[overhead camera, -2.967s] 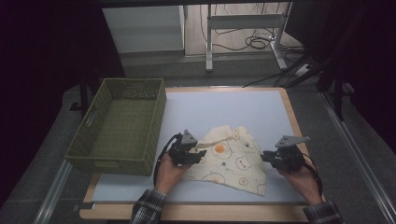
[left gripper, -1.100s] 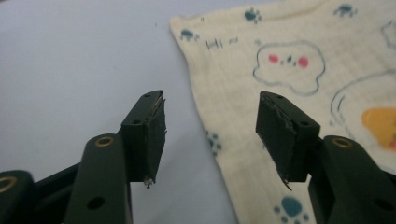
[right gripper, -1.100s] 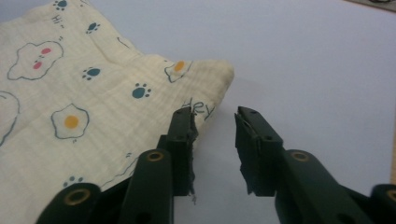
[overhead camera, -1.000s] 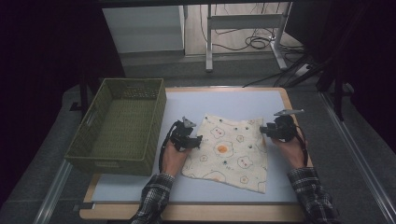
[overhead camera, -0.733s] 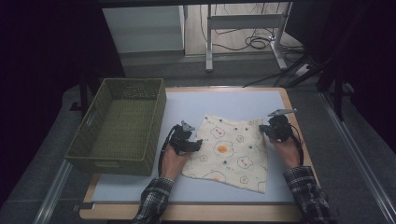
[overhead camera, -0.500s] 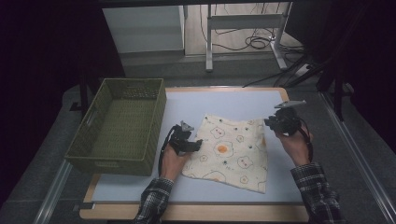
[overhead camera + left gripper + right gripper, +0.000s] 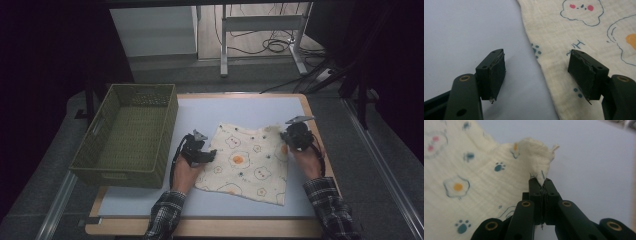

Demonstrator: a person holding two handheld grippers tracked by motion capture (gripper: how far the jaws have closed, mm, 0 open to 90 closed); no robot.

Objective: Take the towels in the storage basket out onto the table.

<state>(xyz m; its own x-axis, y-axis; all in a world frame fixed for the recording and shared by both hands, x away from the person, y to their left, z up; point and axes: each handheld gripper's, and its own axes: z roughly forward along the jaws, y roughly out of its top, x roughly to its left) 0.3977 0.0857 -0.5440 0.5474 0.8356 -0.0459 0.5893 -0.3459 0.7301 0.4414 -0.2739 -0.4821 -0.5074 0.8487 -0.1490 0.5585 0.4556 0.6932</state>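
On pale tabletop (image 7: 240, 107), right gripper (image 7: 541, 185) has just pinched cloth (image 7: 247, 162); left gripper (image 7: 536, 75) gapes, seemingly empty.

Cream cloth (image 7: 247, 162) printed with fried eggs; olive-green basket (image 7: 127, 135).

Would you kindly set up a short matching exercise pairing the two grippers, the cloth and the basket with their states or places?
Things:
1. left gripper
2. right gripper
3. cloth
4. basket

States or places:
A. green, at the table's left edge
B. pinching a cloth corner
C. jaws apart, astride the cloth's edge
D. spread between the two grippers

Pairs: 1-C, 2-B, 3-D, 4-A
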